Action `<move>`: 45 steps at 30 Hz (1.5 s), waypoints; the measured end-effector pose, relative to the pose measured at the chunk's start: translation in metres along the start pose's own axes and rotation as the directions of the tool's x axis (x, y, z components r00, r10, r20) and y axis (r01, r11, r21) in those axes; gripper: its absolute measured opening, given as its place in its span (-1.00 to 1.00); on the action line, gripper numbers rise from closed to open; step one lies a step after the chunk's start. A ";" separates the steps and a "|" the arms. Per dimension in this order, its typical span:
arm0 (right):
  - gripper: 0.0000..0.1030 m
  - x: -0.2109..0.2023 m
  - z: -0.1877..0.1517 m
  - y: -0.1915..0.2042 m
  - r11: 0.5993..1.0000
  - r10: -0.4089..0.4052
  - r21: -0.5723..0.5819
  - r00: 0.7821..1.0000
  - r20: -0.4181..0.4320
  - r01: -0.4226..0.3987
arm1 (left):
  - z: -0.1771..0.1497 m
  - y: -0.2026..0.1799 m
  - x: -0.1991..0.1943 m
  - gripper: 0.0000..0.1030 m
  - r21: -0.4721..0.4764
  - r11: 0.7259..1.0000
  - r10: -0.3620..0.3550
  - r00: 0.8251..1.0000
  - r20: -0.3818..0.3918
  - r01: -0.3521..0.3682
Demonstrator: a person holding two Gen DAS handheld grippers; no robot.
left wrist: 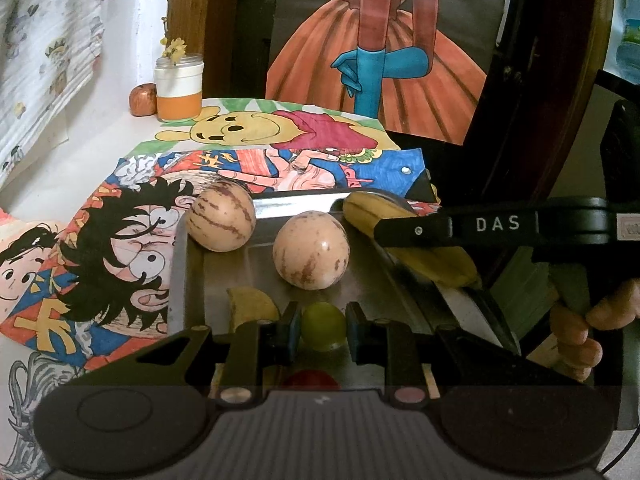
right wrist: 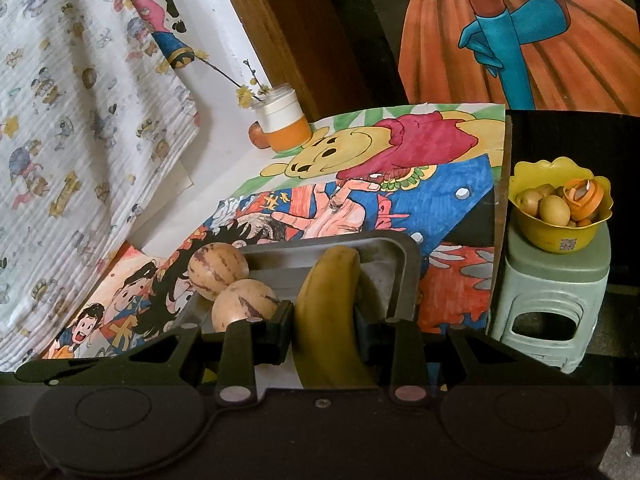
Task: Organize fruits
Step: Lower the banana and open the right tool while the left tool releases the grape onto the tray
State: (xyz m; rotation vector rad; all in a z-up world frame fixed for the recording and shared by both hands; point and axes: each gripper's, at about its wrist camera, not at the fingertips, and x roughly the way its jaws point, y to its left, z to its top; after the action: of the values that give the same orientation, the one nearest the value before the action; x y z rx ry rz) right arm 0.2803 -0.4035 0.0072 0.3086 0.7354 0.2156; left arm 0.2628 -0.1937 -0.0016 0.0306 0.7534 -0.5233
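- A shallow grey metal tray [left wrist: 224, 280] sits on the tabletop [left wrist: 104, 136], which is covered in bright cartoon drawings [right wrist: 400, 168].
- Two round tan melons with purple-brown streaks [left wrist: 222, 216] [left wrist: 311, 250] rest in the tray's far half, near each other; a yellow fruit piece [left wrist: 250, 304] lies near its front left.
- My left fingers [left wrist: 323, 328] are closed tight on a small round green grape [left wrist: 323, 326], the blue pads pressing on both its sides low over the tray; something red [left wrist: 310, 380] shows just beneath, too hidden to identify.
- My right fingers [right wrist: 322, 332] clamp a yellow banana [right wrist: 328, 304] at mid-length; its far tip reaches over the tray's right side.
- In the left view, my right tool's black arm [left wrist: 492, 226] crosses over the banana [left wrist: 380, 210], my bare hand [left wrist: 580, 332] behind it.
- Both tools tilt downward toward the tray.
- At the tabletop's back stands an orange-and-white jar with yellow-flowered twigs [right wrist: 284, 124], a small reddish apple [right wrist: 258, 134] touching it.
- Off the right edge, a yellow scalloped bowl of small fruit [right wrist: 560, 208] sits on a pale green plastic stool [right wrist: 552, 292].
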 end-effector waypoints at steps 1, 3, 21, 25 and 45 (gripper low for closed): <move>-0.33 0.000 0.000 0.001 1.000 -0.001 -0.001 1.000 0.000 0.001 | 0.000 0.000 0.000 -0.48 -0.002 1.000 -0.002 1.000 0.000 0.002; -0.33 0.000 -0.001 0.001 1.000 -0.002 -0.001 1.000 -0.002 0.002 | 0.000 0.001 0.000 -0.48 -0.008 1.000 -0.007 1.000 0.001 0.007; -0.23 0.003 -0.005 0.004 1.000 0.019 0.019 0.999 -0.029 -0.018 | -0.001 0.004 -0.006 -0.48 -0.018 1.000 -0.016 1.000 0.009 0.016; -0.16 -0.001 -0.005 0.003 1.000 0.017 0.024 1.000 -0.019 -0.017 | -0.001 0.003 -0.010 -0.48 -0.017 1.000 -0.015 1.000 0.017 0.016; 0.56 -0.044 -0.012 0.016 0.999 0.022 -0.028 0.997 0.074 -0.020 | -0.004 0.012 -0.061 0.48 -0.098 0.993 0.074 0.988 0.133 -0.061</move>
State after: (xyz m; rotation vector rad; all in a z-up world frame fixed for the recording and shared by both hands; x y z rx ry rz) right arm 0.2393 -0.3989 0.0319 0.2970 0.6553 0.2327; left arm 0.2285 -0.1555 0.0343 -0.0664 0.6400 -0.4209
